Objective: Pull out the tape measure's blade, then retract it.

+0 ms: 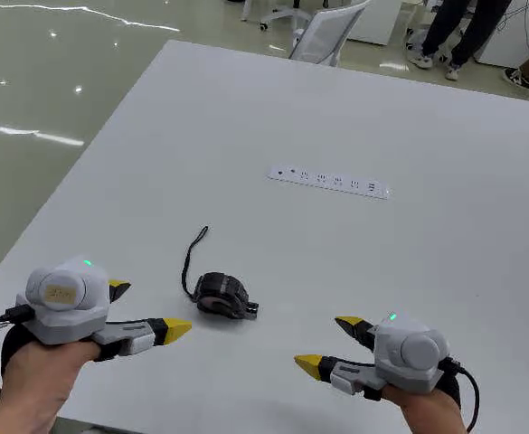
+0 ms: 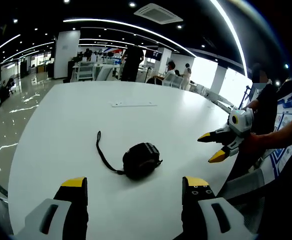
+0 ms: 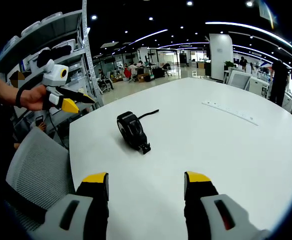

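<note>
While both hand-held grippers are held low over the near edge of a white table, the left gripper sits at the near left corner. Its yellow-tipped jaws are spread apart and empty, with the table's left edge close beside it and glossy floor beyond. Just to its right lies the tape measure, a black case resting on the tabletop between the two grippers and touching neither. Its blade is wound in, with the hook tab at the case mouth, and its wrist strap trails toward the far side. Farther right, the right gripper points toward the case, jaws likewise parted and holding nothing. Bare tabletop lies open on every side of the case. Beyond it, well apart, a white power strip lies flat. Past the far edge stand a mesh-backed office chair and, farther right, people's legs.
</note>
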`<state>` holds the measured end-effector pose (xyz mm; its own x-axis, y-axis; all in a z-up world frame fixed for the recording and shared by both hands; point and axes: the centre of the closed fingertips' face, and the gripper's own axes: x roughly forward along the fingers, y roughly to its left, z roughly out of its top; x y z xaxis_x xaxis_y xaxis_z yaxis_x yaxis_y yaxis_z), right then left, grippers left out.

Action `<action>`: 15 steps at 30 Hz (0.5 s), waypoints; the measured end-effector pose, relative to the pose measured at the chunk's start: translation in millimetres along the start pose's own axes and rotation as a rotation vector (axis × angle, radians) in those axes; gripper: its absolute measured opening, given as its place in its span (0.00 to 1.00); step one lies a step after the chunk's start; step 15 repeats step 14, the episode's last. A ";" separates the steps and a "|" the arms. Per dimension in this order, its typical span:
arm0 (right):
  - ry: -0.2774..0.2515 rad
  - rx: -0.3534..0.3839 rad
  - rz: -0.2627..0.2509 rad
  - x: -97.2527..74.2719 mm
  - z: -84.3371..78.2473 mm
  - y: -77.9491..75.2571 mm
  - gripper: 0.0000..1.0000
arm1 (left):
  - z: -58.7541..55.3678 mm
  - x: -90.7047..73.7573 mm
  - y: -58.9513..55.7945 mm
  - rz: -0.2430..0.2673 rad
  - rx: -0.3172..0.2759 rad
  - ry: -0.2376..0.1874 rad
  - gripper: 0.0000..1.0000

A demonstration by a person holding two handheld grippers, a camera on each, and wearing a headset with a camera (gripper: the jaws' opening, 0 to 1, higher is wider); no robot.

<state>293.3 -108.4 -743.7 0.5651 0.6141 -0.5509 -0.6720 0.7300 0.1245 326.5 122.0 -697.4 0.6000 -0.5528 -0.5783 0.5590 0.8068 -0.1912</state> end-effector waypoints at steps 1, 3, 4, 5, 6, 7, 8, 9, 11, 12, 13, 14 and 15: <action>0.000 0.000 0.000 0.0 0.0 -0.1 0.62 | 0.0 0.0 0.1 0.000 0.000 0.000 0.74; -0.001 0.001 0.000 0.0 -0.1 -0.2 0.62 | -0.1 -0.1 0.2 0.000 -0.001 0.000 0.74; -0.001 0.001 0.000 0.0 -0.1 -0.2 0.62 | -0.2 -0.1 0.2 -0.001 -0.001 0.000 0.74; -0.001 0.000 -0.001 0.0 -0.5 -0.6 0.63 | -0.4 -0.3 0.7 0.001 -0.002 0.000 0.74; -0.001 0.000 -0.001 0.1 -0.9 -0.9 0.63 | -0.6 -0.5 1.3 0.002 -0.002 -0.001 0.74; 0.000 -0.001 -0.002 0.1 -1.3 -1.3 0.63 | -0.8 -0.8 1.8 0.003 -0.003 -0.001 0.74; -0.001 0.005 -0.006 -3.0 -1.9 0.0 0.63 | -1.7 -3.6 3.8 0.008 -0.007 -0.004 0.74; -0.002 0.007 -0.006 -3.3 -2.2 0.3 0.63 | -1.7 -4.0 4.0 0.009 -0.009 -0.005 0.74; -0.001 0.008 -0.009 -4.3 -3.2 0.8 0.62 | -2.2 -5.0 4.6 0.010 -0.009 -0.006 0.74; -0.001 0.008 -0.011 -4.8 -3.6 0.8 0.62 | -2.6 -5.2 4.8 0.010 -0.010 -0.006 0.74; -0.002 0.014 -0.011 -5.2 -4.1 1.3 0.62 | -3.3 -5.6 5.0 0.010 -0.012 -0.005 0.74; -0.002 0.017 -0.011 -5.3 -4.6 1.7 0.62 | -3.6 -6.0 4.9 0.010 -0.014 -0.005 0.74; -0.002 0.017 -0.011 -5.3 -4.6 1.7 0.62 | -3.6 -6.0 4.9 0.010 -0.014 -0.005 0.74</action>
